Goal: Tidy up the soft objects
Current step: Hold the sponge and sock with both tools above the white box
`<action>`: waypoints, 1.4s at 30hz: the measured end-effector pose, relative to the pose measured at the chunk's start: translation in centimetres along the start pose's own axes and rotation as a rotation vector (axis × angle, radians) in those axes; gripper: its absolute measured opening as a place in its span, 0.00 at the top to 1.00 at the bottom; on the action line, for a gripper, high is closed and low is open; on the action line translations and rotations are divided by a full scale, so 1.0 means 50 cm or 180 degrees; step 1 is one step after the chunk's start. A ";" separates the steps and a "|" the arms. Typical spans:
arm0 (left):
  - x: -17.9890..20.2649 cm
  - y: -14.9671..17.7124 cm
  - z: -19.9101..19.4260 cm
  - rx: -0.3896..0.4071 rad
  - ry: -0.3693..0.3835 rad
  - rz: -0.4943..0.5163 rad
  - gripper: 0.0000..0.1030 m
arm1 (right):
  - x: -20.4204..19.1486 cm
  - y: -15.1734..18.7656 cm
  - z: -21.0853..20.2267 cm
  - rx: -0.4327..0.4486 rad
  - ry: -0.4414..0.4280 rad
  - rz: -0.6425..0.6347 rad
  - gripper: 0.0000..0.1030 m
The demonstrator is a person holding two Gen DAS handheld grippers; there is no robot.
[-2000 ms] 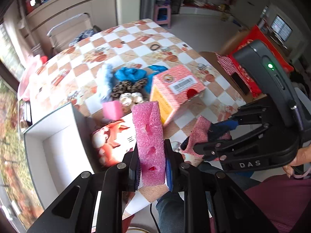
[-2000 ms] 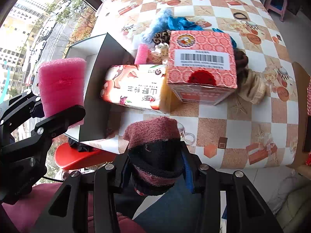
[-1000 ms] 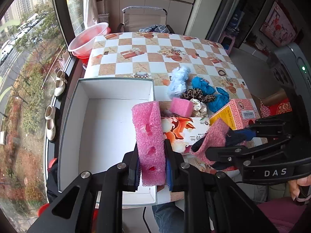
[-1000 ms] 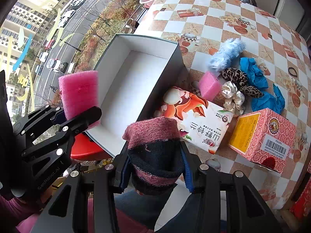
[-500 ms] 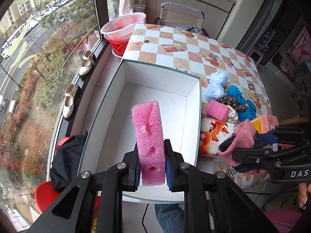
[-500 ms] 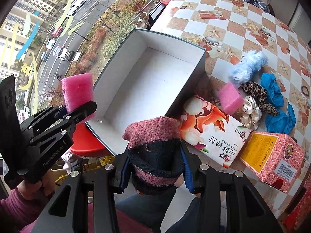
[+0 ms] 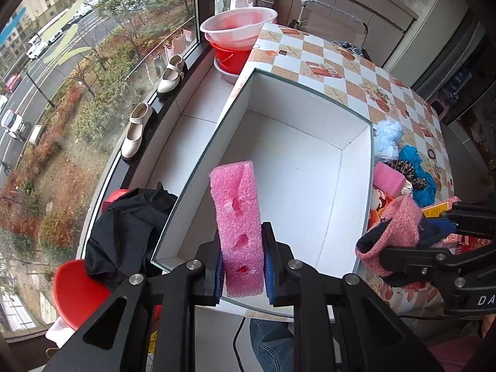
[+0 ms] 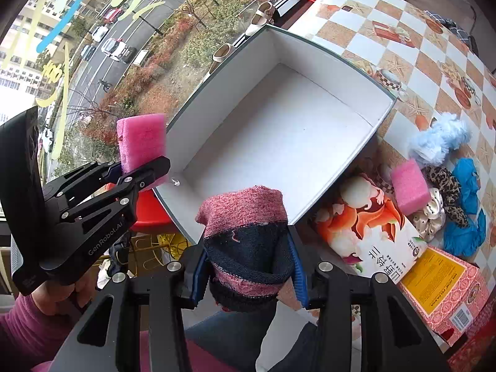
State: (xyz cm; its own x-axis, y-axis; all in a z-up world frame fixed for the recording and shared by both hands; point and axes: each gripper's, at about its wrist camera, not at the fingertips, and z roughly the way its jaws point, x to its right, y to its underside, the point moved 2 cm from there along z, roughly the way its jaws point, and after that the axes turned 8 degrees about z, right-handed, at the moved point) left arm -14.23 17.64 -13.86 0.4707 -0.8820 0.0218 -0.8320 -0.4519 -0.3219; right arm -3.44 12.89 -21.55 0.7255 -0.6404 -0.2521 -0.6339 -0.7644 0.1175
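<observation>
My left gripper (image 7: pixel 242 263) is shut on an upright pink sponge (image 7: pixel 238 223), held over the near edge of an empty white box (image 7: pixel 297 167). It also shows in the right wrist view (image 8: pixel 136 170) with the sponge (image 8: pixel 141 141) beside the box's left wall (image 8: pixel 223 68). My right gripper (image 8: pixel 248 276) is shut on a rolled pink and navy sock (image 8: pixel 245 226), held just before the box's near right corner; it shows in the left wrist view (image 7: pixel 400 248) with the sock (image 7: pixel 393 226). A second pink sponge (image 8: pixel 409 186), a fluffy blue item (image 8: pixel 440 139), scrunchies (image 8: pixel 443 192) and blue cloth (image 8: pixel 468 217) lie right of the box.
A tissue pack (image 8: pixel 372 229) and a pink carton (image 8: pixel 446 291) lie on the checkered table (image 8: pixel 418 46) right of the box. A windowsill with shoes (image 7: pixel 136 130), stacked basins (image 7: pixel 238 31) and a red stool with black cloth (image 7: pixel 124 235) are left of the box.
Both grippers have swung left from the pile toward the white box, still holding the sponge and the sock. The box now fills the middle of both views.
</observation>
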 end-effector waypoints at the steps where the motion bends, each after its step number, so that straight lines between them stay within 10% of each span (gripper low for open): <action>1: -0.003 0.000 0.004 -0.0004 -0.0021 0.0004 0.78 | -0.005 -0.004 0.005 -0.0015 0.0003 -0.0025 0.56; 42: -0.010 -0.009 0.066 -0.0187 -0.0040 0.0052 0.78 | -0.052 -0.030 0.065 -0.0226 0.0058 -0.0151 0.56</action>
State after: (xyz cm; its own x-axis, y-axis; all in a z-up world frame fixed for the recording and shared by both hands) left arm -13.13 18.74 -16.83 0.4602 -0.8878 0.0050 -0.8553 -0.4448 -0.2659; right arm -5.23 15.95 -24.21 0.7596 -0.6040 -0.2415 -0.5785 -0.7970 0.1737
